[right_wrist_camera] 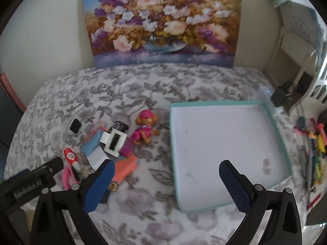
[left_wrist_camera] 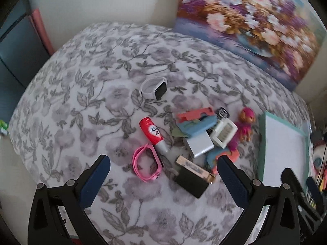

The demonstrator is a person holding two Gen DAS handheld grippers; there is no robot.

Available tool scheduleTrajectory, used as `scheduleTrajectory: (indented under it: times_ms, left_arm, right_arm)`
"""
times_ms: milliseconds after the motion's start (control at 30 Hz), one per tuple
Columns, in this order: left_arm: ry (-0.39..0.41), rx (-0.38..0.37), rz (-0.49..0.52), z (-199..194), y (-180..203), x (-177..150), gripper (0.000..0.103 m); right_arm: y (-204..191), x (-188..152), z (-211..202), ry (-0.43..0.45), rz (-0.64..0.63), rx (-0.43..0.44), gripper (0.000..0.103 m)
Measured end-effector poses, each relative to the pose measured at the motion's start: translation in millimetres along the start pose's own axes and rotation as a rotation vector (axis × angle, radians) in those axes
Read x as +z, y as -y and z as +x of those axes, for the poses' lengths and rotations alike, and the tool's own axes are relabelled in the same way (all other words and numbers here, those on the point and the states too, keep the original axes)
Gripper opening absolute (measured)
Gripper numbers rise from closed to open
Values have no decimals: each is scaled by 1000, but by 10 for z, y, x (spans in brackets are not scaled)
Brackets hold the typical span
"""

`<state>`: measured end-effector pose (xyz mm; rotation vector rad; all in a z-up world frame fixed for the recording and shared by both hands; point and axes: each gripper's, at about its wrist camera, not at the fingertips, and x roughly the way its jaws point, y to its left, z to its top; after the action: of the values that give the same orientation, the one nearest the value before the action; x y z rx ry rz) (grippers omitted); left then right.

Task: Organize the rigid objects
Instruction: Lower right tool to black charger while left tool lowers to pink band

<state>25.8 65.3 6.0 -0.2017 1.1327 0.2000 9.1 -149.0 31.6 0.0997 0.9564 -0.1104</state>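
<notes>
A pile of small objects lies on the floral bedspread: a white smartwatch (left_wrist_camera: pixel 154 88), a red tube (left_wrist_camera: pixel 152 132), a pink band (left_wrist_camera: pixel 146 163), a black box (left_wrist_camera: pixel 192 177), a silver charger (left_wrist_camera: pixel 199 146), a white case (left_wrist_camera: pixel 222 132) and a pink dog toy (left_wrist_camera: pixel 245 124). My left gripper (left_wrist_camera: pixel 163 163) is open and empty, just in front of the pile. My right gripper (right_wrist_camera: pixel 166 168) is open and empty, near the front-left corner of a shallow teal-rimmed box (right_wrist_camera: pixel 283 134). The toy (right_wrist_camera: pixel 145 128) and white case (right_wrist_camera: pixel 113 140) lie left of that box.
A flower painting (right_wrist_camera: pixel 161 22) leans on the wall behind the bed. Pens and small toys (right_wrist_camera: pixel 315 149) lie right of the box. White furniture (right_wrist_camera: pixel 294 61) stands at the far right. The teal box also shows in the left wrist view (left_wrist_camera: pixel 262 143).
</notes>
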Motion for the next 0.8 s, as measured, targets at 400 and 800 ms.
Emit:
scheduleTrajectory:
  times_ms: [400, 800]
  left_arm:
    - [-6, 95, -154, 296, -725, 98, 103]
    - [-99, 67, -223, 645, -1088, 36, 103]
  right_arm:
    - [-666, -231, 670, -204, -32, 98, 103]
    - [-1098, -456, 937, -301, -20, 108, 103]
